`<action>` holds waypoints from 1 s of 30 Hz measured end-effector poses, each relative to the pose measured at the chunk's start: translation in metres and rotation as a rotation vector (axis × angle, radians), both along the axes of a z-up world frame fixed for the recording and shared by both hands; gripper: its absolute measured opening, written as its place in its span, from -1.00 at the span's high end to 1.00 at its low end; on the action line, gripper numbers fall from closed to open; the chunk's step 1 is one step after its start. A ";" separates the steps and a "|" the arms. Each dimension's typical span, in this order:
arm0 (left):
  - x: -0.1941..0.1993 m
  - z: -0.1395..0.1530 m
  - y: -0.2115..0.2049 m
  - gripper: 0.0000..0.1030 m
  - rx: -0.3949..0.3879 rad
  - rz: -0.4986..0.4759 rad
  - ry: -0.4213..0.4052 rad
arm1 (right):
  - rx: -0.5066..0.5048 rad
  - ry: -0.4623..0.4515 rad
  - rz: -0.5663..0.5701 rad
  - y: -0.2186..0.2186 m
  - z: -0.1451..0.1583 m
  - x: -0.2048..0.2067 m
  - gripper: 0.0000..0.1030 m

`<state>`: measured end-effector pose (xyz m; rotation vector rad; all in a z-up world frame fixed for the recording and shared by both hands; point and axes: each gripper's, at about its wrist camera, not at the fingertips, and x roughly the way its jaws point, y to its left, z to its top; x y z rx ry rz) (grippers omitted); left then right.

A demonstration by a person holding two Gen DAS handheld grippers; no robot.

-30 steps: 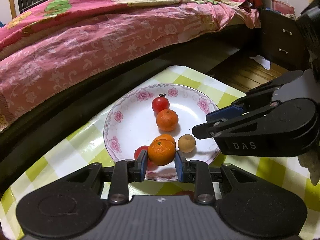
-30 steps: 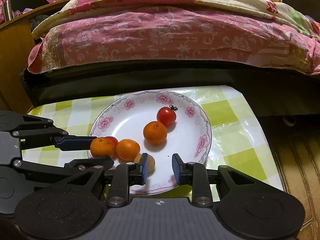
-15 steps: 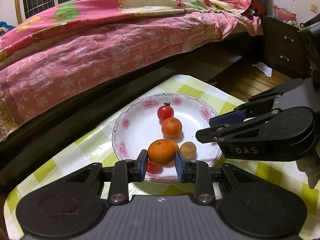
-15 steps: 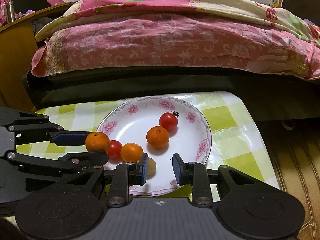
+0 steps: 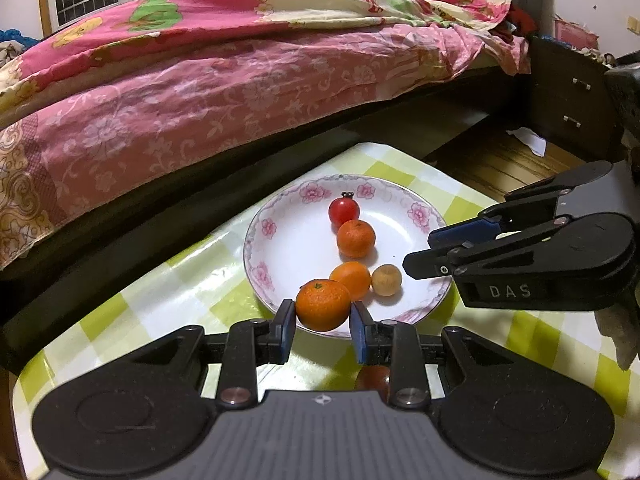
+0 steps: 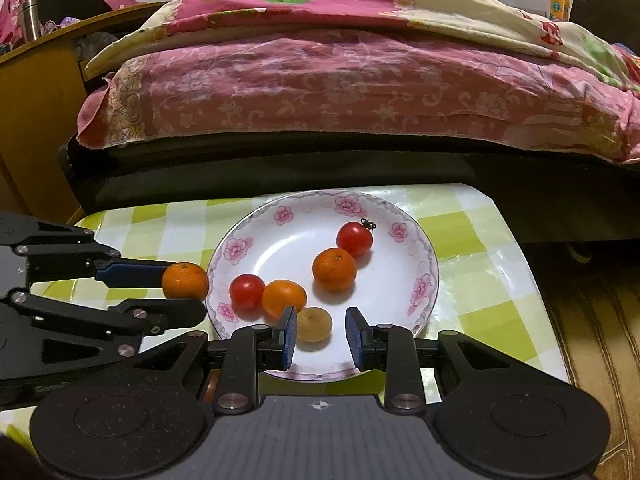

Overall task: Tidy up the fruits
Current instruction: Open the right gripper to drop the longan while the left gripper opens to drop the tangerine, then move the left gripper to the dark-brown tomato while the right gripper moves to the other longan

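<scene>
Blue-padded fingers of the left hand-held gripper (image 5: 322,326) are clamped on a mandarin (image 5: 323,304), round and dimpled with a small green stem scar on top; in the right wrist view this fruit (image 6: 185,280) hangs just outside the left rim of the plate, apart from it. The right hand-held gripper (image 6: 321,338) stands partly open with nothing between its pads, low over the near part of the plate, and a dull tan, rough-skinned round fruit (image 6: 314,324) lies in the gap close to the left pad; whether it touches that pad I cannot tell. The plate (image 6: 422,258) is white glazed china, shallow and round, with pink flowers printed around its rim. In it lie the tan fruit, an orange mandarin (image 6: 284,298) touching it, a glossy red tomato (image 6: 247,291) pressed against that mandarin's left side, a second mandarin (image 6: 334,270) nearer the middle, and behind it a smooth red tomato with a dark stem (image 6: 354,239), the two touching. The plate rests on a counter (image 6: 472,280) covered with a shiny oilcloth in green and white checks. Beyond the counter stands a dark-framed bed (image 6: 340,156) under a wrinkled pink floral quilt (image 6: 328,88), and to the right the floor (image 6: 592,320) is brown wooden boards.
</scene>
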<state>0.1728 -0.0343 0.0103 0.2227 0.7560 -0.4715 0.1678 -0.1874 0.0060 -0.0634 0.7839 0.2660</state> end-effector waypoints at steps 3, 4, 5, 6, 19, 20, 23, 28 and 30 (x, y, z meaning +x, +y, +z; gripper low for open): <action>0.006 -0.001 -0.004 0.28 0.001 0.003 0.002 | 0.000 0.004 -0.014 -0.003 0.000 0.000 0.51; 0.008 -0.004 -0.006 0.28 0.009 0.008 0.005 | 0.001 0.003 -0.022 -0.005 0.000 0.000 0.51; 0.010 -0.007 -0.008 0.29 0.014 0.012 0.014 | 0.004 0.007 -0.023 -0.007 0.000 0.000 0.51; 0.011 -0.010 -0.010 0.28 0.014 0.010 0.027 | 0.004 0.009 -0.022 -0.008 -0.001 0.000 0.51; 0.008 -0.022 -0.025 0.07 0.052 -0.021 0.036 | -0.012 0.027 -0.021 -0.012 -0.006 -0.002 0.43; 0.008 -0.022 -0.025 0.07 0.052 -0.023 0.035 | -0.012 0.027 -0.018 -0.012 -0.006 -0.002 0.43; 0.007 -0.020 -0.025 0.07 0.051 -0.026 0.031 | -0.012 0.026 -0.013 -0.011 -0.005 -0.002 0.43; -0.001 -0.015 -0.018 0.07 0.042 -0.030 0.026 | -0.008 0.026 -0.015 -0.013 -0.003 -0.006 0.43; -0.006 -0.012 -0.014 0.07 0.037 -0.038 0.028 | -0.002 0.031 -0.013 -0.012 -0.002 -0.010 0.43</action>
